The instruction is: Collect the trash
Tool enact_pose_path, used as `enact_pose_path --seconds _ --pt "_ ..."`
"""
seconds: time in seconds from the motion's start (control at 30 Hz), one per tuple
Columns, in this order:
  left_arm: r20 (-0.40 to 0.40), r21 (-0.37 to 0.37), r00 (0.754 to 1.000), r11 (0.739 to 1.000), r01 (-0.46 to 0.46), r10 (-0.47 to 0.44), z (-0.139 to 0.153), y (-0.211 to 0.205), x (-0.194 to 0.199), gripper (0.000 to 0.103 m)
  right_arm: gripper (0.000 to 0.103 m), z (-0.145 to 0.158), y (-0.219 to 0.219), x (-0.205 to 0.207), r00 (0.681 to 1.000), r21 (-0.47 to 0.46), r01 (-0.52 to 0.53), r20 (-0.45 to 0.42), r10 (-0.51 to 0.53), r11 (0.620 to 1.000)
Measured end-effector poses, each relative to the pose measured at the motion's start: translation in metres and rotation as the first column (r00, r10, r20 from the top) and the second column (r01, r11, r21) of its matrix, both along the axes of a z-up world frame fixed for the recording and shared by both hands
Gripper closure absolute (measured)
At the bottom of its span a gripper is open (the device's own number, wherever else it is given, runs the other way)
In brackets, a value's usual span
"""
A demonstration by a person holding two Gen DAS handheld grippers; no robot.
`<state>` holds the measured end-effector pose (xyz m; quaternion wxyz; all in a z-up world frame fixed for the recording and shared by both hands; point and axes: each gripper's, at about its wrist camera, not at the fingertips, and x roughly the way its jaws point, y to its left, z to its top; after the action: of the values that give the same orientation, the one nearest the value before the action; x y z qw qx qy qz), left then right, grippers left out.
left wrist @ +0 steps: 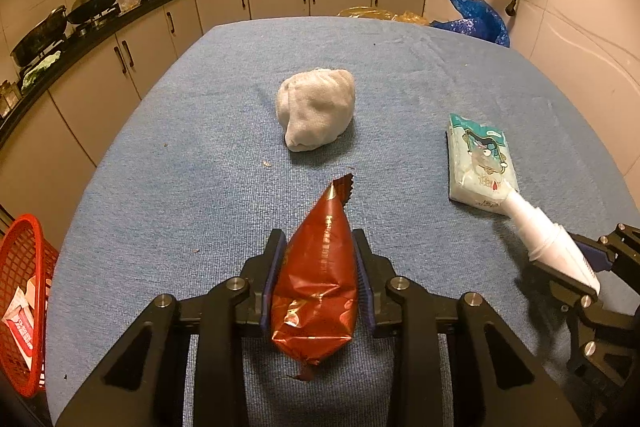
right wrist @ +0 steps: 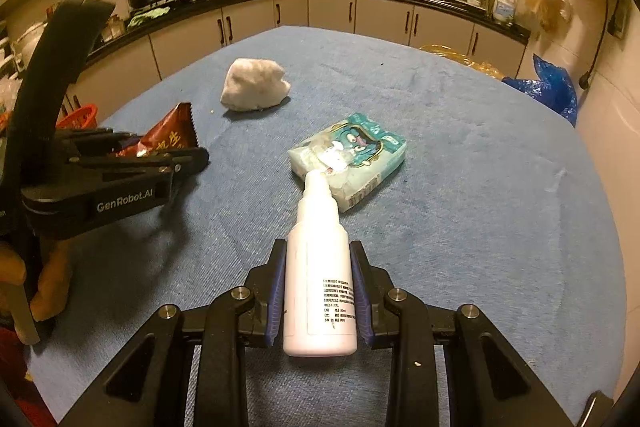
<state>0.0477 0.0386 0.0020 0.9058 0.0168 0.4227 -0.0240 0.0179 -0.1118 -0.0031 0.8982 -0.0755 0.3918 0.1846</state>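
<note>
Left tongs point(left wrist: 320, 267) clench a red wrapper point(left wrist: 316, 275); right tongs point(right wrist: 320, 279) clench a white bottle point(right wrist: 320, 267), nozzle over the tissue pack point(right wrist: 352, 159). Both are held above the table point(left wrist: 200, 147). Next: carry them to the red basket point(left wrist: 24, 299) left of the wrapper.

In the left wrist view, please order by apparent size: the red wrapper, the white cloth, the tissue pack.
1. Red wrapper, largest, but it is held nearest the camera, so this is unsure.
2. White cloth and tissue pack look about alike; I cannot rank them.
</note>
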Motion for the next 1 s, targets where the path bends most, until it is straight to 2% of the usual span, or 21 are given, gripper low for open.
enact_pose_path --seconds 0.43,1.0 --pt "0.115 -0.004 0.993 0.999 0.038 -0.037 0.017 -0.007 -0.019 0.073 0.071 0.008 -0.021 0.007 0.995 0.062 0.095 0.01 -0.096 0.994" --pt "0.139 -0.016 0.99 0.999 0.035 -0.033 0.021 -0.004 -0.024 0.072 0.071 0.011 -0.029 0.008 0.991 0.07 0.133 0.021 -0.135 0.989"
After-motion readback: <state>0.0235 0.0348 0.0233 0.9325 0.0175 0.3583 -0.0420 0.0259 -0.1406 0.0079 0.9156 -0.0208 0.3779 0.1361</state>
